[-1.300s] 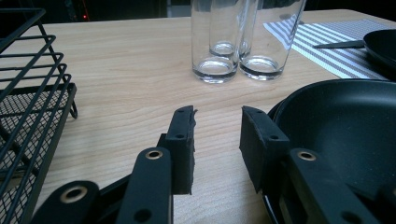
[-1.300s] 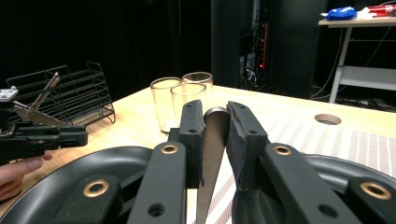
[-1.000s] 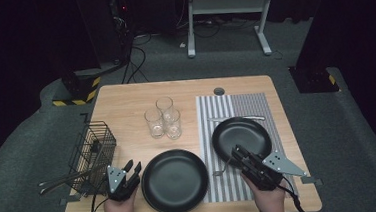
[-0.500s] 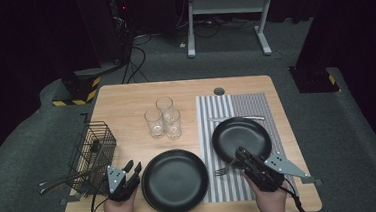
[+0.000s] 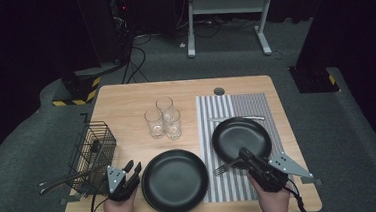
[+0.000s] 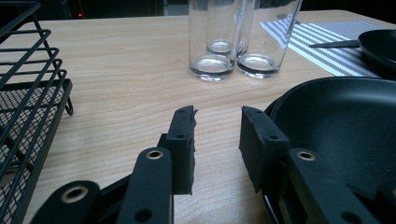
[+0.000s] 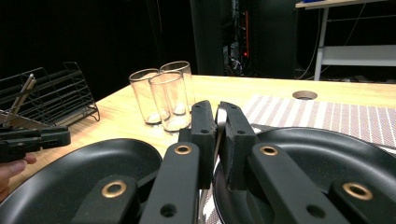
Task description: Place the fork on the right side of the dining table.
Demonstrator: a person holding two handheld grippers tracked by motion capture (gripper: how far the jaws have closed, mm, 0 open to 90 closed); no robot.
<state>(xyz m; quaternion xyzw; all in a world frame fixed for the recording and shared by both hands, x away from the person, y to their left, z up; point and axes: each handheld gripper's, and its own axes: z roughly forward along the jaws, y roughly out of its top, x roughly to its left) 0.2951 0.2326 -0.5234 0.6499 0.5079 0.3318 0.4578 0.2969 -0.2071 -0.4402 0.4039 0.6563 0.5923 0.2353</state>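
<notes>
Surface [image 5: 126,105], striped mat [image 5: 236,107], two black plates, left [image 5: 173,179] and right [image 5: 241,137], rack [image 5: 91,148], three glasses [image 5: 163,119]; right tool [image 5: 237,158] pinching a fork [image 5: 221,169] beside the right plate, jaws just closing; left tool [image 5: 132,167] spread, holding nothing.

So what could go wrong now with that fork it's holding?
The right gripper has just closed its jaws on the fork, pinching only the thin handle, so the fork might swivel or slip out. It hangs at the rim of the plate on the striped mat and could clink against it. The three glasses stand close together, easy to knock.
</notes>
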